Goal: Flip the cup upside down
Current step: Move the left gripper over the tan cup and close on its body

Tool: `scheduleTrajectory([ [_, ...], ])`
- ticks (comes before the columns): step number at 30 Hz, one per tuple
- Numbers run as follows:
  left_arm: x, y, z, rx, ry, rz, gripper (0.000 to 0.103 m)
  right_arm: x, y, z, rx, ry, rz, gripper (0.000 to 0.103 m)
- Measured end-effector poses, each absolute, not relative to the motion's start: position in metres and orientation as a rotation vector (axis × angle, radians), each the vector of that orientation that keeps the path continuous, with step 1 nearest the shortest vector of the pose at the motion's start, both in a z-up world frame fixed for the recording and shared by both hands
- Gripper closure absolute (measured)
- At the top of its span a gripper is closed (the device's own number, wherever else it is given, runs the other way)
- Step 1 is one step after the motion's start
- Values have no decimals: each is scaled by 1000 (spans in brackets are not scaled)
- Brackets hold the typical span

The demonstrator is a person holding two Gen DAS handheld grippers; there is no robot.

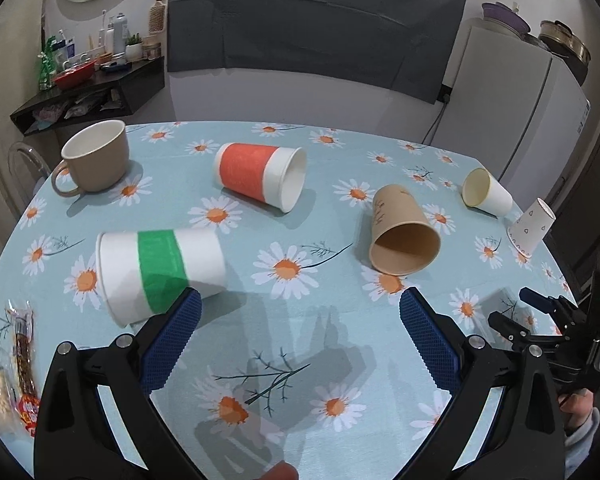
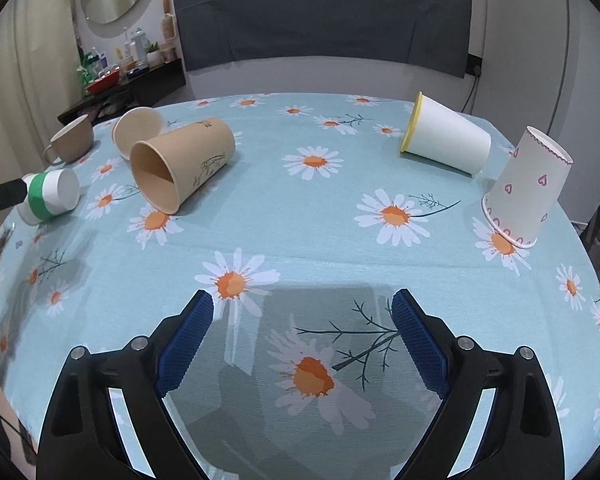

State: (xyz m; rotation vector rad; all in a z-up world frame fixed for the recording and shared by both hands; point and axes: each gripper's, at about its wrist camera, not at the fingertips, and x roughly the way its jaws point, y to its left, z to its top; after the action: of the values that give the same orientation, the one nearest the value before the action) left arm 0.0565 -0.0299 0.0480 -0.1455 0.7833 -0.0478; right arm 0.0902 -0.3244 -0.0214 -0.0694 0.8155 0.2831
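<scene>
On the daisy tablecloth [image 1: 300,208] several cups lie about, and the nearest one to the left gripper [image 1: 300,312] is the green-banded cup [image 1: 160,272], white paper with a wide green band around its middle. It lies on its side at the near left of the table, its rim toward the left and its bottom toward the right, and the tip of the gripper's left finger is just beside it or touching it; I cannot tell which. The jaws of this gripper stand wide apart and hold nothing. The right gripper [image 2: 302,312] is also wide open with nothing between its pads, hovering over a bare part of the cloth. The left wrist view shows the red-banded cup [image 1: 260,176] on its side in the middle far part, and the beige mug [image 1: 96,156] standing upright at the far left. The right wrist view shows better the heart-print cup [image 2: 528,192], which already stands upside down at the right edge, and the yellow-rimmed cup [image 2: 444,140] lying beside it. The brown cup [image 2: 180,164] lies on its side with its mouth toward the near side in both views.
</scene>
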Motion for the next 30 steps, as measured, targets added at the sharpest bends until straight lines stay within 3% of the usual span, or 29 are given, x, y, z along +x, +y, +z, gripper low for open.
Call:
scheduleTrajectory([
  [14,162,-86,67,-151,1014,-80,6,104,-360,-25,25,833,306,15],
  [30,257,-135,22,-46,1391,-48,6,108,-368,-34,85,873,374,14],
])
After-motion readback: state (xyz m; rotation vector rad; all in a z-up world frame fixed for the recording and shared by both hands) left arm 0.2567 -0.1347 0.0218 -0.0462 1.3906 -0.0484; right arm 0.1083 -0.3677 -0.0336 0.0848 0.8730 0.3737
